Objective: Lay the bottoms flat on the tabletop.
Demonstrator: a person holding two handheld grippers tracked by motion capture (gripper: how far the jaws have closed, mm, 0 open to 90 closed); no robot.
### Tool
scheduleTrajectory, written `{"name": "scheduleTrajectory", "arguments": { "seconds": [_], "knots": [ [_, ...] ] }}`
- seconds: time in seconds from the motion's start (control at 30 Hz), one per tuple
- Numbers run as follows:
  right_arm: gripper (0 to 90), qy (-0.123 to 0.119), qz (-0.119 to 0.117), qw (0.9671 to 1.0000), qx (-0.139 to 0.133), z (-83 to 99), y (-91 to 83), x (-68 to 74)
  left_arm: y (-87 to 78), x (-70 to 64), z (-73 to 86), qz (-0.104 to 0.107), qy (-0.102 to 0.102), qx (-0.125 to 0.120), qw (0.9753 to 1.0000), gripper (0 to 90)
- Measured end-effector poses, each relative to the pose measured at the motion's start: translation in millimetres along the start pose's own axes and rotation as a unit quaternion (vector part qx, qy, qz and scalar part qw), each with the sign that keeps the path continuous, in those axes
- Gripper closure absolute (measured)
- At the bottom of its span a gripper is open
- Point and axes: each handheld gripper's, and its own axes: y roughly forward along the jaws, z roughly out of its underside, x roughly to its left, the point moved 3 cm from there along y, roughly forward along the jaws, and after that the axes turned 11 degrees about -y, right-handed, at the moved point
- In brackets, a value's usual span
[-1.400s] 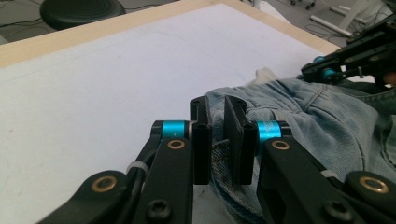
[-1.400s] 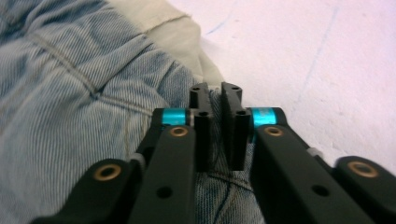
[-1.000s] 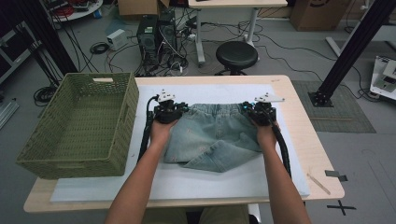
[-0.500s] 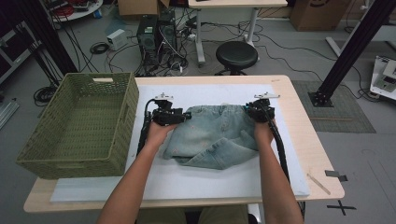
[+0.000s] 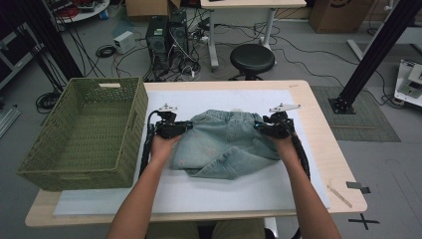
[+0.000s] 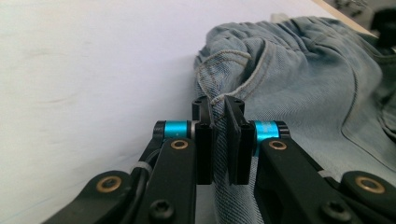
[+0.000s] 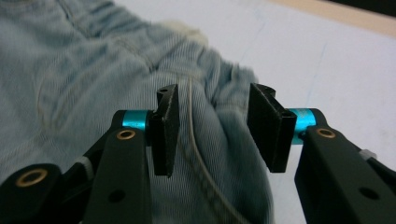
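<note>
My left gripper (image 6: 218, 116): jaws pinched on seam at shorts' (image 5: 226, 144) edge. My right gripper (image 7: 212, 128): jaws spread, straddling fold of denim at opposite edge, not closed on it. Shorts: pale denim, rumpled, lying mid-sheet between my two hands. Surface: white sheet (image 5: 209, 191) over wooden table (image 5: 343, 164). Green woven basket (image 5: 84, 134) at table's left end. Room beyond: black stool (image 5: 252, 58), computer tower (image 5: 166, 40), loose floor cables.

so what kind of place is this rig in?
Likely a lab or workshop, not a home: computer towers with loose cables on the floor, black frame struts, and cardboard boxes behind the table.
</note>
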Motion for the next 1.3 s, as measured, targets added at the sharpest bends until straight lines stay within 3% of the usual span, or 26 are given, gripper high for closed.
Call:
{"name": "scheduleTrajectory", "arguments": {
  "seconds": [0.07, 0.13, 0.23, 0.27, 0.33, 0.37, 0.43, 0.5, 0.53, 0.6, 0.67, 0.77, 0.87, 0.9, 1.0, 1.07, 1.13, 1.2, 1.3],
  "knots": [
    [54.3, -0.002, 0.001, 0.9999, 0.011, 4.1, 0.6, 1.0, -4.6, 7.5, -1.9, -0.020, -0.013, -0.015, 0.9996, 83.5],
    [53.5, 0.011, -0.003, 0.9998, 0.014, 7.8, 1.4, -0.1, -8.8, 14.8, -2.3, -0.040, -0.018, -0.023, 0.9988, 83.5],
    [53.1, 0.023, -0.028, 0.9986, 0.039, 12.3, 8.9, 2.4, -11.1, 21.2, 0.5, -0.034, -0.027, -0.025, 0.9988, 83.3],
    [56.2, 0.015, -0.032, 0.9982, 0.049, 13.6, 12.9, 4.4, -11.1, 21.5, 1.6, -0.032, -0.026, -0.024, 0.9988, 83.2],
    [80.3, 0.001, -0.043, 0.9970, 0.065, 15.8, 19.8, 7.3, -11.3, 21.0, 2.2, -0.032, -0.022, -0.027, 0.9989, 83.3],
    [83.9, -0.011, -0.046, 0.9969, 0.062, 15.4, 21.2, 7.7, -11.8, 20.5, 1.8, -0.035, -0.017, -0.029, 0.9988, 83.4],
    [84.9, -0.020, -0.006, 0.9989, 0.041, 12.3, 19.5, 2.5, -11.3, 19.9, 0.6, -0.040, -0.018, -0.036, 0.9984, 83.4],
    [84.6, 0.012, 0.012, 0.9996, 0.022, 11.1, 20.6, -6.4, -7.1, 16.5, -0.8, -0.042, -0.019, -0.037, 0.9982, 83.4],
    [84.0, 0.020, 0.018, 0.9992, 0.028, 10.7, 23.3, -7.7, -4.9, 15.1, -1.3, -0.048, -0.017, -0.034, 0.9981, 82.9],
    [75.6, 0.018, 0.027, 0.9990, 0.029, 9.4, 25.8, -5.3, -5.1, 13.5, -2.1, -0.050, -0.001, -0.040, 0.9980, 78.2],
    [63.7, 0.026, 0.030, 0.9992, 0.010, 7.0, 21.4, -4.2, -8.5, 15.7, -3.1, -0.042, 0.000, -0.042, 0.9982, 66.4],
    [56.0, 0.027, 0.025, 0.9989, -0.028, 0.5, 7.6, -3.4, -14.9, 19.0, -2.8, -0.030, -0.006, -0.047, 0.9984, 57.7],
    [54.3, 0.012, 0.010, 0.9981, -0.060, -7.2, -4.7, 4.9, -22.3, 19.4, -1.0, -0.027, -0.004, -0.050, 0.9984, 54.0],
    [54.1, 0.007, -0.008, 0.9978, -0.065, -8.9, -6.2, 9.8, -24.7, 19.0, 0.0, -0.022, -0.003, -0.050, 0.9985, 53.7],
    [52.8, -0.021, -0.044, 0.9983, -0.031, -8.4, 0.1, 26.9, -30.2, 16.1, 5.2, -0.013, -0.001, -0.045, 0.9989, 52.8],
    [59.6, -0.039, -0.039, 0.9984, 0.000, -3.8, 5.1, 36.3, -33.7, 13.9, 9.3, -0.009, 0.002, -0.039, 0.9992, 52.1],
    [77.3, -0.056, -0.038, 0.9976, 0.015, 2.2, 4.7, 42.3, -37.9, 11.7, 13.3, 0.000, 0.001, -0.038, 0.9993, 51.1],
    [86.4, -0.068, -0.032, 0.9971, 0.015, 7.9, -1.4, 46.1, -42.7, 9.6, 16.8, -0.001, 0.005, -0.036, 0.9993, 50.8],
    [87.8, -0.074, -0.032, 0.9967, -0.009, 15.5, -16.9, 49.6, -50.4, 6.9, 21.2, 0.004, 0.005, -0.033, 0.9994, 50.2]
  ]
}}
